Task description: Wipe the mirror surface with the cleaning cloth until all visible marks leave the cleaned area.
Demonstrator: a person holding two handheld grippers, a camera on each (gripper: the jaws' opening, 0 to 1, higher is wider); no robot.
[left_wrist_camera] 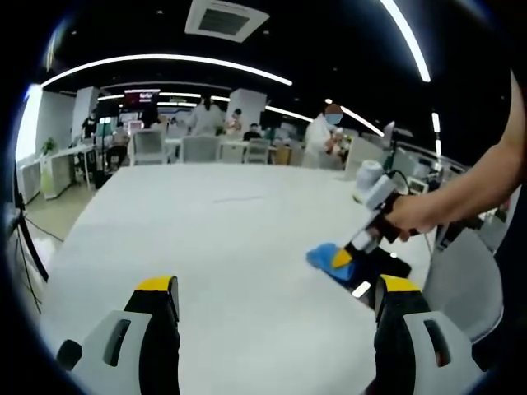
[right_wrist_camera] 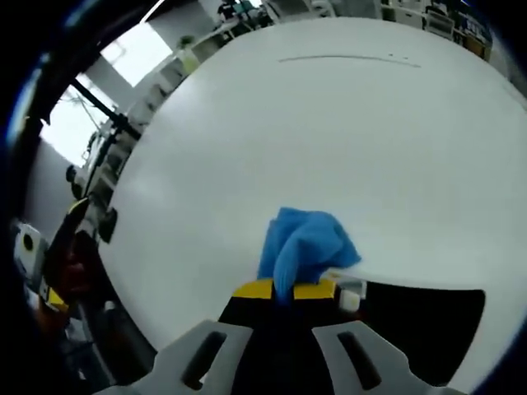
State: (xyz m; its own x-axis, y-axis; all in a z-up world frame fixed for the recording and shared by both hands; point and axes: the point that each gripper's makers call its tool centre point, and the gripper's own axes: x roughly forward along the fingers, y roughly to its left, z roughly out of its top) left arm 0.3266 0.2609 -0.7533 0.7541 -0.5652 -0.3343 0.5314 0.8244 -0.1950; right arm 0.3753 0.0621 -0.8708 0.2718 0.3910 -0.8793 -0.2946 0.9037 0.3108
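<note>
In the left gripper view, a blue cleaning cloth [left_wrist_camera: 327,259] is seen bunched into a small wad on the white table [left_wrist_camera: 214,247], off to the right. It is pinched at the yellow tips of the right gripper [left_wrist_camera: 344,258], which is held by a person's hand [left_wrist_camera: 409,216] reaching in from the right. A dark flat panel [left_wrist_camera: 380,268], which may be the mirror, is glimpsed just beyond the cloth, near the table's edge. The left gripper [left_wrist_camera: 276,288] is held over the table with its jaws spread wide, nothing between them, well apart from the cloth.

In the right gripper view, the cloth [right_wrist_camera: 305,247] is shown crumpled and bright blue, rising from between the yellow-tipped jaws of the right gripper [right_wrist_camera: 284,290], which are closed narrowly on it. A dark reflective surface [right_wrist_camera: 420,317] lies directly beneath and beside the jaws, against the white table [right_wrist_camera: 329,123].
</note>
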